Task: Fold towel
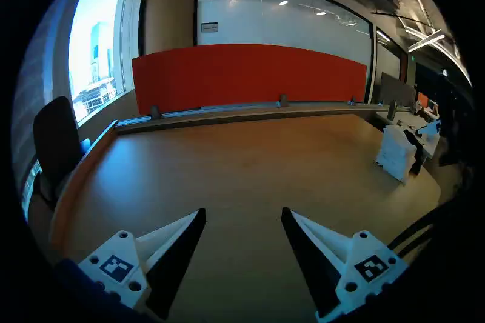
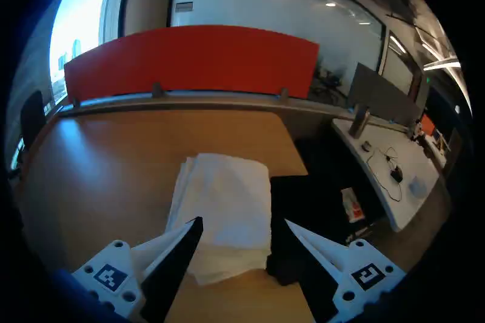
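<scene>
Towel (image 2: 221, 208): loose white stack on table (image 2: 109, 159), this side of red partition (image 2: 194, 59), toward partition's right end, at table's edge. Right gripper (image 2: 241, 226) hangs over towel's near end, fingers apart, empty. Left gripper (image 1: 242, 214) fingers apart too, over bare wood facing partition's middle. Likely step: first grab. Lower onto near corner, pinch cleanly, bring left gripper to other corner before lifting.

The white cloth towel (image 2: 225, 208) lay folded into a layered rectangle, flat on the wooden desk (image 2: 115, 153), near its edge
</scene>
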Demonstrator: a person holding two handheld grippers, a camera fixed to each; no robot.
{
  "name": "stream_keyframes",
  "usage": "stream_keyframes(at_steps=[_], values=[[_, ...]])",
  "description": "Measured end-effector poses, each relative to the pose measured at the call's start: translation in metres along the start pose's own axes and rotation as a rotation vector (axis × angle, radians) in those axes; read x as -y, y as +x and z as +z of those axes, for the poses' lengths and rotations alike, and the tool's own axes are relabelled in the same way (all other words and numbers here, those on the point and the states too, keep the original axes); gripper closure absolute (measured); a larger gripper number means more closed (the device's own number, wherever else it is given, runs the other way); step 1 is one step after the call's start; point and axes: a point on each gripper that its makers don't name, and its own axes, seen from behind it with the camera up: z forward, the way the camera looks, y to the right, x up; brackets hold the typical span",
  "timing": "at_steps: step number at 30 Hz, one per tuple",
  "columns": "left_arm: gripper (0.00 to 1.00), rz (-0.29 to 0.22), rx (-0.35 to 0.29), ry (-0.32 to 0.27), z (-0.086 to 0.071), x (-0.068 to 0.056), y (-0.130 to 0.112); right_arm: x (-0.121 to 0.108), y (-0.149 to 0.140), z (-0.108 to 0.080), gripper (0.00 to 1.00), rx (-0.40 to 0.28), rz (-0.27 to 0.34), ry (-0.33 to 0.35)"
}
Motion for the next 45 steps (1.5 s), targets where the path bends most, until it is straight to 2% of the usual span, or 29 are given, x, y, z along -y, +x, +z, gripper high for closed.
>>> stream_keyframes(at_steps=[8,18,24,30,39,45], values=[[0.08,-0.004,-0.021,0.007,0.005,0.001,0.011,0.01,0.033,-0.008,0.07,-0.159,0.027,-0.027],[0.08,-0.003,-0.05,0.016,0.013,0.004,0.027,0.02,0.063,-0.017,0.07,-0.306,0.062,-0.047],[0.08,-0.012,-0.082,0.033,0.015,0.011,0.041,0.021,0.081,-0.023,0.07,-0.386,0.088,-0.071],[0.08,-0.022,-0.119,0.062,0.016,0.023,0.056,0.035,0.099,-0.038,0.07,-0.476,0.098,-0.05],[0.08,-0.035,-0.17,0.103,0.016,0.037,0.073,0.041,0.106,-0.042,0.07,-0.505,0.101,-0.044],[0.08,-0.048,-0.221,0.12,0.015,0.045,0.088,0.056,0.115,-0.047,0.07,-0.526,0.115,-0.019]])
